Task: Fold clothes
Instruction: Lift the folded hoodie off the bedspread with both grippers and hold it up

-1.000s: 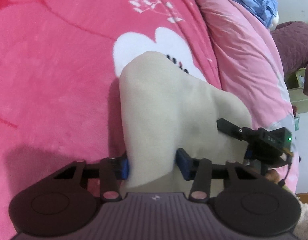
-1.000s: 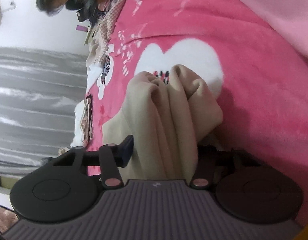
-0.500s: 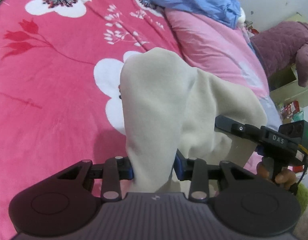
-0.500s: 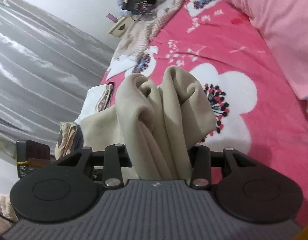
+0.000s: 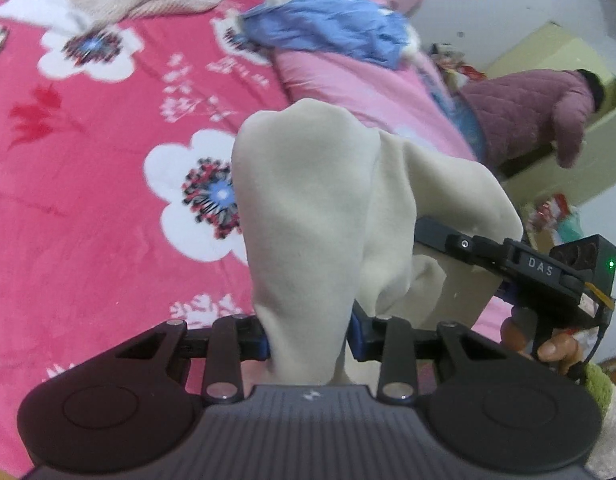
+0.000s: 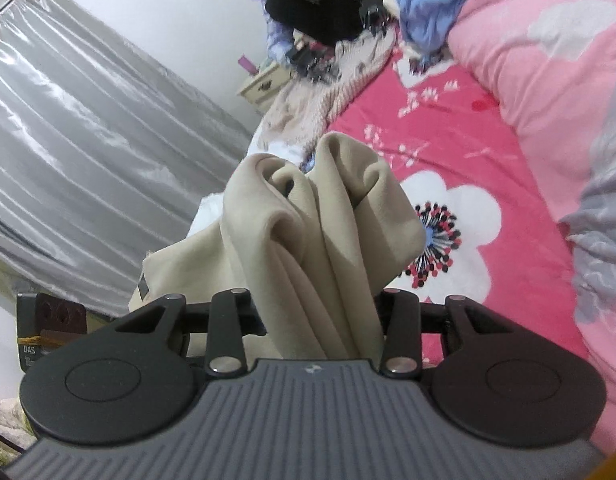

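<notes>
The fold looks barely begun, as far as can be judged. The beige garment [image 5: 320,208] is bunched and lifted off the pink bed cover [image 5: 88,200], with no flat crease or tidy stack to be seen. The left hand-held gripper [image 5: 310,338] is clamped on one gathered part of it, and the right hand-held gripper [image 6: 322,322] is clamped on another thick bundle of folds [image 6: 320,240]. In the left view the right hand-held gripper [image 5: 508,260] shows beside the cloth, near the bed's right edge. What is left, it seems, is to spread the garment, lay it flat on the bed and fold it over.

Compared with a second ago, both grips have risen: more of the bed, the blue cloth [image 5: 328,28] and the far wall now show, and the garment hangs higher above the flower print [image 5: 212,196].
</notes>
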`<state>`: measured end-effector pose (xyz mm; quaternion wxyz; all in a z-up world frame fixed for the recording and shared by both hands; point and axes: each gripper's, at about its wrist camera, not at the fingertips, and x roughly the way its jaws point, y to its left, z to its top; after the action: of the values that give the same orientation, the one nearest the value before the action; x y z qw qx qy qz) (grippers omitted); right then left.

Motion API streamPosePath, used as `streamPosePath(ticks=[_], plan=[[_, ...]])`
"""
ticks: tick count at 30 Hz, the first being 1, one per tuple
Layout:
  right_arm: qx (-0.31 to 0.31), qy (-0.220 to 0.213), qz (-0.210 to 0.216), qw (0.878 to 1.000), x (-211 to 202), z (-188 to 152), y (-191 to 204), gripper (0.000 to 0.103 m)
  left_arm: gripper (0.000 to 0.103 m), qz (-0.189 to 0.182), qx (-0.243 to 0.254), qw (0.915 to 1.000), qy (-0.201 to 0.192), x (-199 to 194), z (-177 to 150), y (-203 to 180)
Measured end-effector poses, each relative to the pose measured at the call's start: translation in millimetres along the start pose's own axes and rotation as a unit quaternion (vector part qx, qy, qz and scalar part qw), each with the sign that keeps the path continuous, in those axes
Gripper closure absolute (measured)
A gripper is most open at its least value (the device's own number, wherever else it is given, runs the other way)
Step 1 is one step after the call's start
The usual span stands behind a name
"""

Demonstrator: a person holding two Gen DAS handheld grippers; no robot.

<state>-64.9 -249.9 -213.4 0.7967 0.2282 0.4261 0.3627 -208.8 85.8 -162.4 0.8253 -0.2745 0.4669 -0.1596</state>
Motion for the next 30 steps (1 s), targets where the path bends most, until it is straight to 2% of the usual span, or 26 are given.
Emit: streamPosePath(ticks=[6, 15, 24, 30], plan=[[-0.027, -0.057, -0.02, 0.998, -49, -8, 44, 0.067, 0.068, -0.035, 0.063, 0.9965, -0.043, -44, -14, -31], [-0.081, -0.132, -0.052, 0.987, -110, -34, 123, 0.067, 0.068, -0.088, 0.104, 0.9872, -0.083, -116, -34, -55], [-0.089, -0.184, -0.07, 0.976, -125, -58, 182, 0.067, 0.068, -0.114, 0.132, 0.9799, -0.097, -170, -38, -42], [-0.082, -0.182, -0.075, 0.977, -110, -66, 204, 0.067, 0.068, -0.108, 0.124, 0.9815, -0.099, -190, -38, -18]])
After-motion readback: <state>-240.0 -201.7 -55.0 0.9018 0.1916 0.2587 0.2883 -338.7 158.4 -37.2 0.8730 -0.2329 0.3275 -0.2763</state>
